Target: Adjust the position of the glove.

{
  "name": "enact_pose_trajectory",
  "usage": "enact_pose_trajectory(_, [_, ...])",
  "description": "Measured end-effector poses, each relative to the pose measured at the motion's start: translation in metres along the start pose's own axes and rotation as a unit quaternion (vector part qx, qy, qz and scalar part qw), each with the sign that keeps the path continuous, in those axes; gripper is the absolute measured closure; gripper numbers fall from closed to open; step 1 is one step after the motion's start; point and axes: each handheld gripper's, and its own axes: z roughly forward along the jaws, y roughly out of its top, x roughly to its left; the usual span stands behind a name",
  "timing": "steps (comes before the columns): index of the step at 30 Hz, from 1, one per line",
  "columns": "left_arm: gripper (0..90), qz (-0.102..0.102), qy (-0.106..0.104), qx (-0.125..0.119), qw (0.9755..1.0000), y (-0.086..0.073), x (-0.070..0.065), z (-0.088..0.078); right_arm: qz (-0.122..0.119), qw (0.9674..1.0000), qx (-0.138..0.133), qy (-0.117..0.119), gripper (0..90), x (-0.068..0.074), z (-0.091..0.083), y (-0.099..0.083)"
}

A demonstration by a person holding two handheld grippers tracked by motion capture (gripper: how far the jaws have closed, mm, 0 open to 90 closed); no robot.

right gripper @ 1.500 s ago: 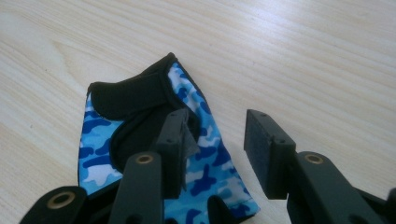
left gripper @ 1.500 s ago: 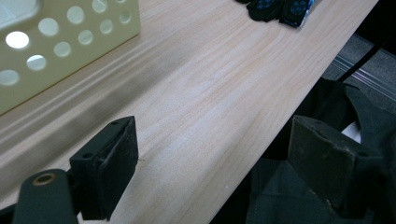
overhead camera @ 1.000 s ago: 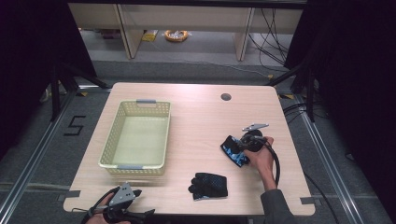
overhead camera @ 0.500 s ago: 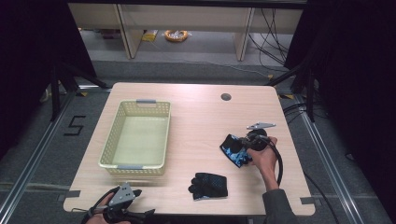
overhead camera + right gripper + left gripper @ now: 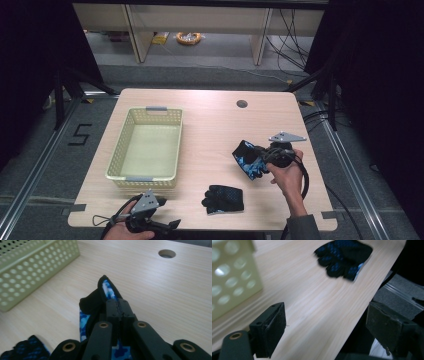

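**Soft glove pinched at the cuff**

Right hand-held gripper (image 5: 117, 312) clamped on blue-patterned glove (image 5: 247, 157), lifted above worktop (image 5: 215, 130) right of basket (image 5: 147, 147). Limp, light fabric; best pinched at cuff. Left hand-held gripper (image 5: 324, 330) wide apart, empty, near second glove (image 5: 344, 257).

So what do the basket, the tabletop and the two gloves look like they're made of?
The basket looks like pale yellow-green moulded plastic: its walls are punched with even round holes. The tabletop looks like matte light wood or wood-look laminate, with visible grain lines. The glove on the table and the glove in the right hand-held gripper look like soft black fabric with blue patterning; the exact textile can't be told.
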Motion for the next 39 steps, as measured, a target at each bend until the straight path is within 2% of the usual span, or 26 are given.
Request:
enact_pose_trajectory(2, [15.8, 0.009, -0.003, -0.009, 0.9999, 0.007, -0.003, 0.004, -0.002, 0.9999, -0.009, 0.012, 89.1, 0.008, -0.003, 0.000])
enact_pose_trajectory(3, [16.0, 0.017, -0.002, -0.002, 0.9999, 0.012, -0.003, 0.005, -0.005, 0.9998, -0.011, 0.014, 89.1, 0.010, -0.004, 0.000])
enact_pose_trajectory(5, [16.0, 0.024, 0.007, -0.014, 0.9996, 0.018, -0.006, 0.008, 0.005, 0.9996, -0.015, 0.024, 89.1, 0.021, -0.007, 0.000])
enact_pose_trajectory(7, [16.2, 0.040, 0.010, -0.014, 0.9991, 0.023, -0.006, 0.010, -0.007, 0.9992, -0.021, 0.033, 89.1, 0.028, -0.007, -0.002])
enact_pose_trajectory(8, [16.4, 0.035, 0.013, -0.011, 0.9992, 0.024, -0.008, 0.012, -0.010, 0.9990, -0.021, 0.039, 89.1, 0.034, -0.006, -0.004])
enact_pose_trajectory(9, [16.4, 0.036, 0.006, -0.013, 0.9992, 0.025, -0.009, 0.014, 0.002, 0.9987, -0.018, 0.047, 89.1, 0.041, -0.006, -0.006])
enact_pose_trajectory(11, [16.5, 0.044, 0.010, -0.018, 0.9988, 0.026, -0.012, 0.019, 0.000, 0.9983, -0.013, 0.057, 89.1, 0.049, -0.004, -0.008])
enact_pose_trajectory(12, [16.6, 0.063, 0.011, -0.011, 0.9979, 0.028, -0.012, 0.019, 0.006, 0.9977, -0.006, 0.067, 89.1, 0.054, -0.003, -0.009])
enact_pose_trajectory(13, [16.7, 0.046, 0.004, -0.014, 0.9988, 0.028, -0.016, 0.022, -0.007, 0.9975, -0.011, 0.070, 89.1, 0.055, -0.002, -0.010])
enact_pose_trajectory(16, [17.4, 0.055, -0.004, -0.014, 0.9984, 0.030, -0.022, 0.026, 0.003, 0.9960, -0.001, 0.089, 89.1, 0.070, -0.001, -0.013])
enact_pose_trajectory(18, [17.9, 0.060, -0.007, -0.010, 0.9981, 0.032, -0.026, 0.029, -0.007, 0.9950, -0.006, 0.099, 89.0, 0.074, 0.001, -0.015])
enact_pose_trajectory(19, [18.4, 0.058, -0.009, -0.013, 0.9982, 0.032, -0.029, 0.031, 0.003, 0.9945, 0.000, 0.105, 89.1, 0.079, 0.001, -0.017])
enact_pose_trajectory(22, [19.5, 0.059, -0.019, -0.017, 0.9979, 0.034, -0.037, 0.035, -0.012, 0.9942, -0.002, 0.107, 89.0, 0.085, 0.001, -0.024])
enact_pose_trajectory(24, [20.2, 0.062, -0.018, -0.011, 0.9978, 0.034, -0.042, 0.037, -0.001, 0.9934, -0.005, 0.115, 89.1, 0.090, 0.000, -0.028])
enact_pose_trajectory(25, [20.3, 0.061, -0.026, -0.008, 0.9977, 0.035, -0.044, 0.038, 0.018, 0.9929, 0.004, 0.117, 89.1, 0.094, -0.002, -0.029])
enact_pose_trajectory(26, [20.9, 0.069, -0.026, -0.007, 0.9972, 0.035, -0.046, 0.040, -0.001, 0.9934, -0.004, 0.115, 89.1, 0.092, -0.002, -0.031])
enact_pose_trajectory(28, [21.6, 0.068, -0.026, -0.017, 0.9972, 0.035, -0.052, 0.045, 0.018, 0.9921, -0.001, 0.124, 89.1, 0.097, -0.003, -0.033])
enact_pose_trajectory(29, [21.9, 0.064, -0.024, -0.015, 0.9975, 0.035, -0.055, 0.048, 0.007, 0.9925, -0.013, 0.121, 89.0, 0.097, -0.002, -0.034])
enact_pose_trajectory(30, [22.2, 0.065, -0.026, -0.015, 0.9974, 0.036, -0.057, 0.051, 0.019, 0.9918, -0.006, 0.126, 89.0, 0.100, -0.003, -0.035])
enact_pose_trajectory(31, [22.2, 0.067, -0.026, -0.012, 0.9973, 0.037, -0.059, 0.053, 0.010, 0.9914, -0.006, 0.130, 89.0, 0.099, -0.001, -0.035])
enact_pose_trajectory(32, [22.2, 0.078, -0.021, -0.004, 0.9967, 0.037, -0.060, 0.055, 0.021, 0.9915, -0.004, 0.129, 89.1, 0.101, -0.001, -0.035])
enact_pose_trajectory(34, [22.2, 0.066, -0.018, -0.015, 0.9975, 0.037, -0.065, 0.061, 0.014, 0.9910, -0.005, 0.133, 89.0, 0.102, 0.000, -0.034])
enact_pose_trajectory(36, [22.2, 0.065, -0.009, -0.014, 0.9978, 0.037, -0.067, 0.065, 0.032, 0.9911, 0.007, 0.129, 89.0, 0.105, -0.003, -0.034])
enact_pose_trajectory(37, [21.9, 0.086, -0.006, -0.005, 0.9963, 0.038, -0.066, 0.067, 0.023, 0.9907, -0.008, 0.134, 89.0, 0.103, 0.000, -0.034])
enact_pose_trajectory(38, [21.7, 0.065, -0.001, -0.010, 0.9978, 0.036, -0.069, 0.071, 0.020, 0.9907, -0.012, 0.134, 89.0, 0.103, 0.000, -0.033])
enact_pose_trajectory(39, [21.5, 0.086, 0.005, -0.003, 0.9963, 0.037, -0.068, 0.072, 0.013, 0.9905, -0.014, 0.136, 89.1, 0.102, 0.000, -0.033])
